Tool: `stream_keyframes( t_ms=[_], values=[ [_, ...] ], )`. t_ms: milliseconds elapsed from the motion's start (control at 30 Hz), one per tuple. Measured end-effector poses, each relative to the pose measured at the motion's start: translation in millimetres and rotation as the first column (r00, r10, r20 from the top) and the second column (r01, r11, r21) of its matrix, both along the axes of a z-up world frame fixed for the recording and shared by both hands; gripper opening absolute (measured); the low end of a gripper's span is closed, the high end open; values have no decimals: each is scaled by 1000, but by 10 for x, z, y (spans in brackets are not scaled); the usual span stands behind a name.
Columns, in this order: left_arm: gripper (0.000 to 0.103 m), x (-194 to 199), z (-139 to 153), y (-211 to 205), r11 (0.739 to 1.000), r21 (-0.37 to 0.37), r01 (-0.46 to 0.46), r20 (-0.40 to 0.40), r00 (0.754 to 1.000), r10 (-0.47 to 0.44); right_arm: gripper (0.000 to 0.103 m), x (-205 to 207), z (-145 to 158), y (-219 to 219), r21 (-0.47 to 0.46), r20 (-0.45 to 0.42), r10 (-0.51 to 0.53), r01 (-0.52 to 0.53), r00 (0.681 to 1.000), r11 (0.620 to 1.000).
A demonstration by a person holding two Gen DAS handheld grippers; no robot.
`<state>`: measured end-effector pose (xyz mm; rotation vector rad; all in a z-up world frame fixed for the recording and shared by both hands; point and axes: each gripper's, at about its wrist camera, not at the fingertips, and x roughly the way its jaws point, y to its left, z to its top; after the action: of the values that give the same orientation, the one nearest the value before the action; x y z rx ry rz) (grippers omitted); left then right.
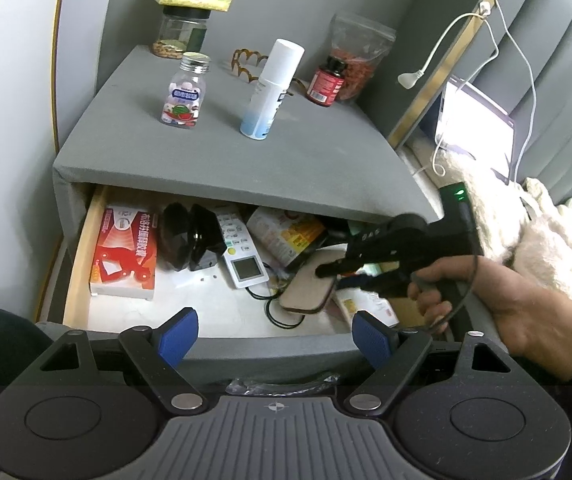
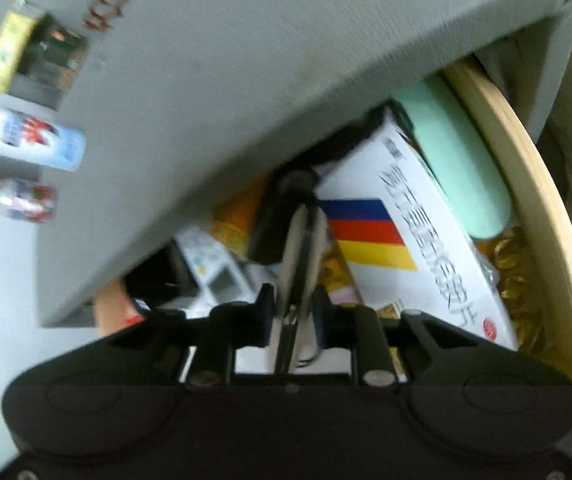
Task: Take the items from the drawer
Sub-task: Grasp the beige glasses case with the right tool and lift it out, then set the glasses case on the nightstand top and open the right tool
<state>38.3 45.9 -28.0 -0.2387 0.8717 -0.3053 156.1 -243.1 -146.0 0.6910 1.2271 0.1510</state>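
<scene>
The left gripper (image 1: 274, 334) hangs wide open and empty just before the open pale wooden drawer (image 1: 82, 256), while to its right the right gripper (image 1: 332, 270) is clamped edgewise on a flat tan oval case (image 1: 306, 286) inside that drawer.

in the open drawer (image 1: 76, 264), a flat box (image 1: 124, 252) is lying at the left, a remote (image 1: 240, 250) sitting mid-drawer, a padded case (image 1: 308, 284) lying right of it.
</scene>
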Motion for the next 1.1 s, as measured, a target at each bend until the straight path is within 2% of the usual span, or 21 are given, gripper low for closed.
stream_keyframes(
  t_ms=[167, 333, 400, 433, 667, 767, 833, 967, 1033, 1100],
  values=[
    [80, -18, 17, -32, 1000, 5, 7, 6, 1000, -7, 34, 35, -57, 190, -2, -7, 55, -55, 998, 998],
    [80, -25, 20, -7, 1000, -4, -5, 2, 1000, 5, 34, 106, -66, 350, -140, -79, 108, -119, 991, 983],
    [80, -27, 24, -5, 1000, -4, -6, 2, 1000, 6, 32, 85, -41, 339, -137, -82, 113, -123, 990, 983],
    [80, -28, 26, -4, 1000, -4, -7, 3, 1000, 7, 27, 64, -45, 339, -131, -81, 115, -125, 990, 983],
    [80, -13, 41, 3, 1000, -10, -11, -2, 1000, 11, 18, -154, 72, 269, -114, -43, 102, -106, 994, 988],
    [80, -8, 36, 2, 1000, -12, -11, -3, 1000, 11, 18, -81, 253, 235, -43, -2, 97, -97, 995, 994],
    [80, -6, 35, -4, 1000, -11, -12, -3, 1000, 12, 18, -197, 459, 153, 8, 38, 109, -109, 993, 994],
    [80, -3, 40, -30, 1000, 0, -13, 1, 1000, 13, 18, -259, 1053, 9, 91, 155, 151, -167, 976, 982],
    [81, -16, 44, -51, 1000, 18, -20, 0, 1000, 20, 18, -66, 1370, -50, 77, 227, 182, -204, 957, 976],
    [84, -15, 43, -66, 999, 43, -33, -1, 999, 33, 18, 158, 1526, -182, 40, 263, 224, -243, 939, 969]
  ],
)
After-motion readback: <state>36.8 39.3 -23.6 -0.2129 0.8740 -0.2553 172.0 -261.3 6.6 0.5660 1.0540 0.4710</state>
